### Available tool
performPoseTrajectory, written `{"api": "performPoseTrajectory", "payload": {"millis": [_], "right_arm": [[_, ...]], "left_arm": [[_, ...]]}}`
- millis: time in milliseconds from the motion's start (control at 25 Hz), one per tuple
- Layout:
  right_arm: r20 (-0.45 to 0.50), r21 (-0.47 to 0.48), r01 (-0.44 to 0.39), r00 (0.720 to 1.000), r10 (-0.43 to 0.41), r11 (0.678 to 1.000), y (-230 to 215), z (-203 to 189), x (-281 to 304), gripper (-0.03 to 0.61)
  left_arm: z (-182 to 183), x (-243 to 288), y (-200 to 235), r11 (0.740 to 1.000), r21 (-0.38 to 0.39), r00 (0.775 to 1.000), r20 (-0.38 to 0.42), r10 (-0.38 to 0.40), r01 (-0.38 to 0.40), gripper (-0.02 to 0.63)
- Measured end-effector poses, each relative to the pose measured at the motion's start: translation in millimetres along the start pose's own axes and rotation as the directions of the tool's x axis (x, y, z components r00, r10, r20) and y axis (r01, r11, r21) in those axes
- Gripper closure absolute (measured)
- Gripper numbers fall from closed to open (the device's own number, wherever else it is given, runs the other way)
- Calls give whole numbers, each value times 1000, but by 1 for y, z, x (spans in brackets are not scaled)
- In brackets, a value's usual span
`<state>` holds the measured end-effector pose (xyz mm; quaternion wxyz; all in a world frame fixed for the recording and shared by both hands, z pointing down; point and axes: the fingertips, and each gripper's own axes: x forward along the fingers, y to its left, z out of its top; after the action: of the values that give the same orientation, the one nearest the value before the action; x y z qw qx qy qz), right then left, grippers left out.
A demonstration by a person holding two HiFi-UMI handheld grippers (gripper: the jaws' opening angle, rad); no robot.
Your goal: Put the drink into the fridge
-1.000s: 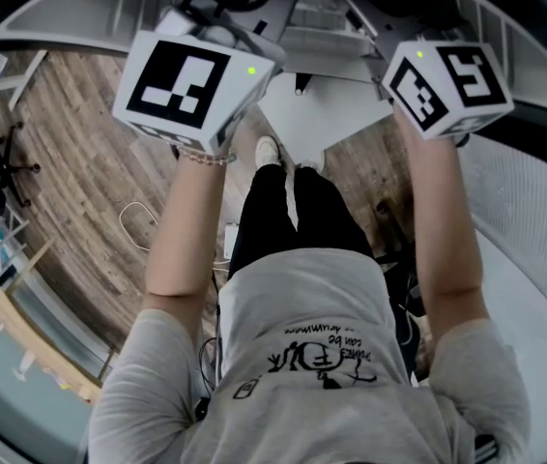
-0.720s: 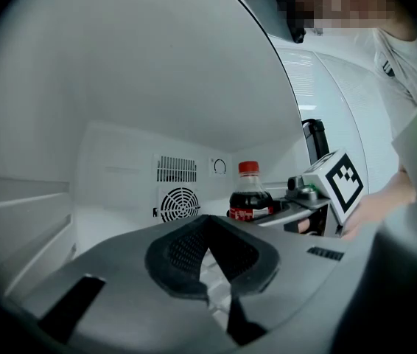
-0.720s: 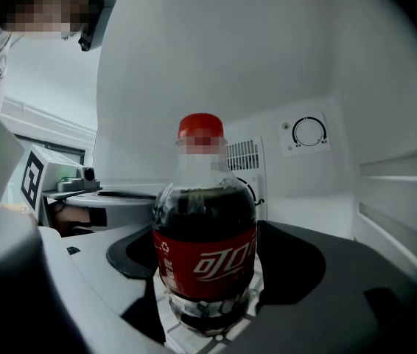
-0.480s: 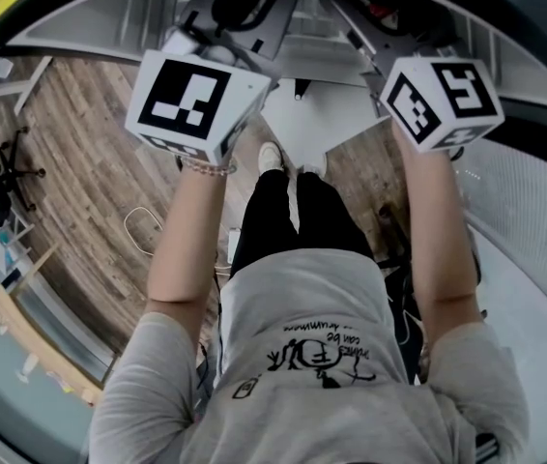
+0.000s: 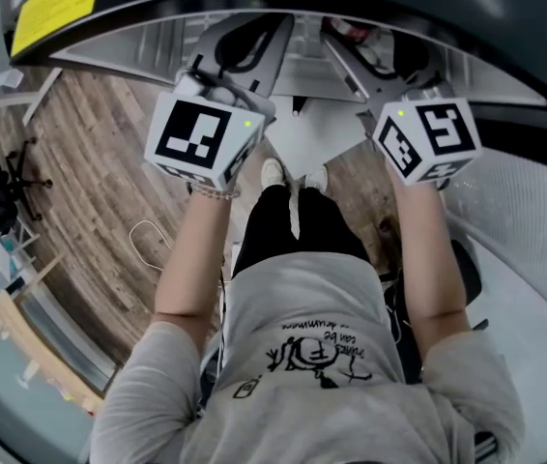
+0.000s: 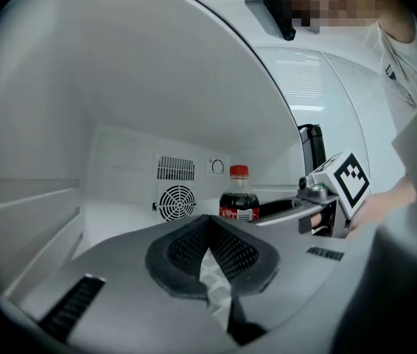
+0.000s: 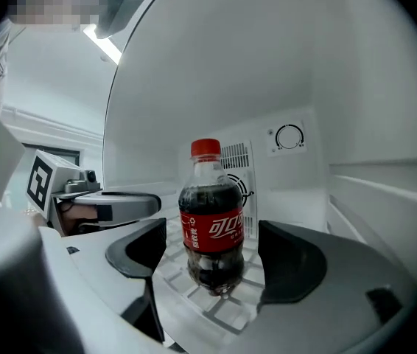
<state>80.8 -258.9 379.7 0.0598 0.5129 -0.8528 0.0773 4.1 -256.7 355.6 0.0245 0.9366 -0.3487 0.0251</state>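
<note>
– White fridge point(image 7: 385, 87) walls fill both gripper views. Is the drink inside yet?
– Yes. It is on the grid shelf point(image 7: 194, 312), well into the cabinet, in front of the fan grille point(image 6: 176, 202).
– And the tongs?
– The right gripper point(image 7: 214, 260) has its tongs spread wide, one pad on each side of the cola bottle point(image 7: 212, 220), and neither pad touches it. The left gripper point(image 6: 210, 242) has its tongs pressed together on nothing, off to the side.
– So it stands alone?
– Upright on its own base, with the red cap point(image 7: 205, 147) on top. I judge the placing done. What remains is to draw the right tongs straight back without clipping the bottle, then shut the door.
</note>
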Motion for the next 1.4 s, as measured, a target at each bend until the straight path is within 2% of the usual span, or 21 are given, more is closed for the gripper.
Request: {"api": "performPoseTrajectory", "payload": {"millis": [160, 360, 520, 680, 720, 880, 1160, 1400], "right_arm": [[-3, 22, -7, 1000, 7, 1000, 5, -14, -13, 202], [-4, 41, -23, 1000, 23, 999, 19, -20, -41, 204], [3, 28, -63, 998, 63, 998, 33, -14, -56, 206], [-3, 5, -100, 995, 100, 995, 48, -2, -71, 213], [-2, 1, -106, 994, 106, 994, 51, 3, -75, 225], [13, -23, -135, 991, 135, 991, 61, 22, -91, 342], [77, -27, -159, 984, 161, 987, 79, 55, -116, 469], [105, -32, -199, 974, 201, 980, 98, 81, -129, 515]], "left_arm": [[-3, -8, -12, 1000, -18, 1000, -11, -12, 12, 614], [9, -24, -44, 998, -4, 997, 21, -68, 68, 614], [18, -32, -61, 993, 6, 993, 21, -116, 116, 614], [27, -42, -75, 990, -21, 990, 25, -141, 142, 614], [30, -45, -79, 989, -30, 989, 27, -146, 147, 614], [42, -54, -94, 984, -36, 985, 39, -170, 172, 614], [66, -70, -111, 983, -35, 982, 64, -179, 181, 614], [91, -77, -125, 983, -22, 979, 87, -182, 185, 614]]}}
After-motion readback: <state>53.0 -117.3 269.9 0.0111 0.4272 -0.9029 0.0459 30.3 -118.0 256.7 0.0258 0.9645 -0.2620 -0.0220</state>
